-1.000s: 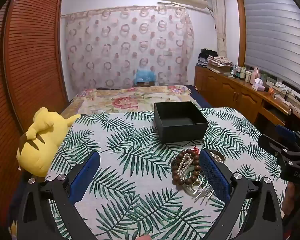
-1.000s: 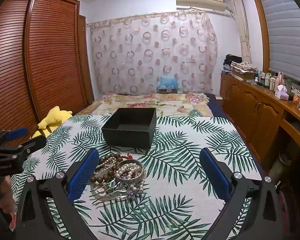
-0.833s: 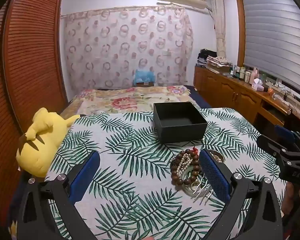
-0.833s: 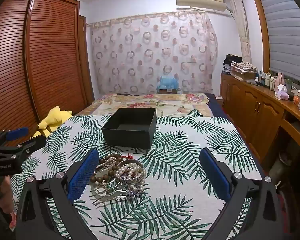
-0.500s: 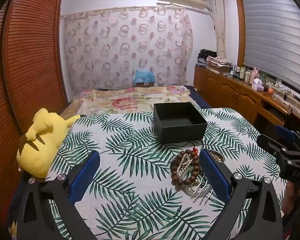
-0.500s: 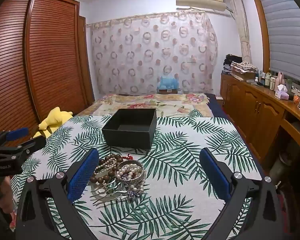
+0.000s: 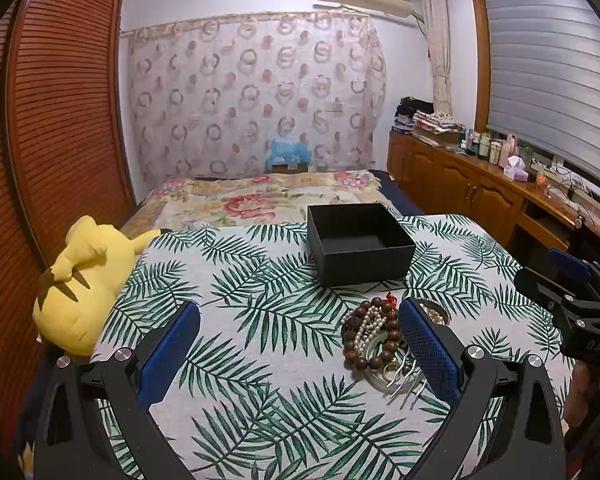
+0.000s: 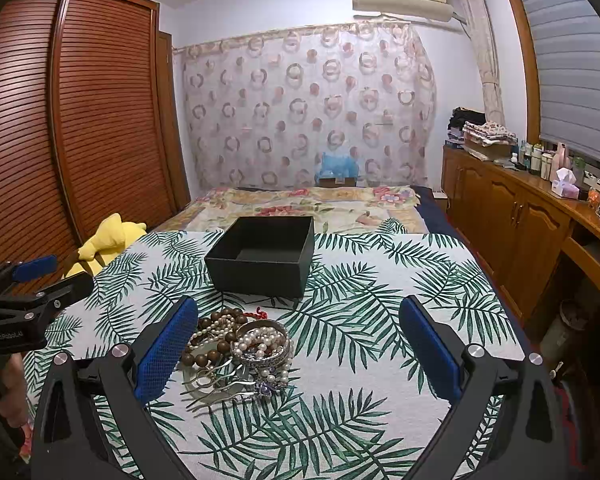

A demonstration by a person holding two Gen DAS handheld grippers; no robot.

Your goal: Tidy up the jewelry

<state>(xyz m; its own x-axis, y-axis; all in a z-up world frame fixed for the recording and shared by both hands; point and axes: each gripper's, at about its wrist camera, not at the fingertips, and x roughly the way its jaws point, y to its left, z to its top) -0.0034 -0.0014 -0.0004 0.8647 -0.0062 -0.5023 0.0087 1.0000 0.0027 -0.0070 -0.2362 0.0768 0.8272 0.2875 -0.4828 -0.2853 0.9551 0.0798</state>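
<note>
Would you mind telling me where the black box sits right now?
The black box stands open on the leaf-print cloth, centre of the right wrist view, just beyond the jewelry pile.

The left gripper (image 7: 300,344) is showing black angular arms, each finger (image 7: 172,354) lined with a blue meshed pad, and round silver screws sitting on the knuckles. The right gripper (image 8: 300,344) is wearing the same black frame, blue pads and silver screws. Seen from the other camera, each body is carrying small white lettering on its black side, too blurred to read surely, with a blue pad showing at the tip
</note>
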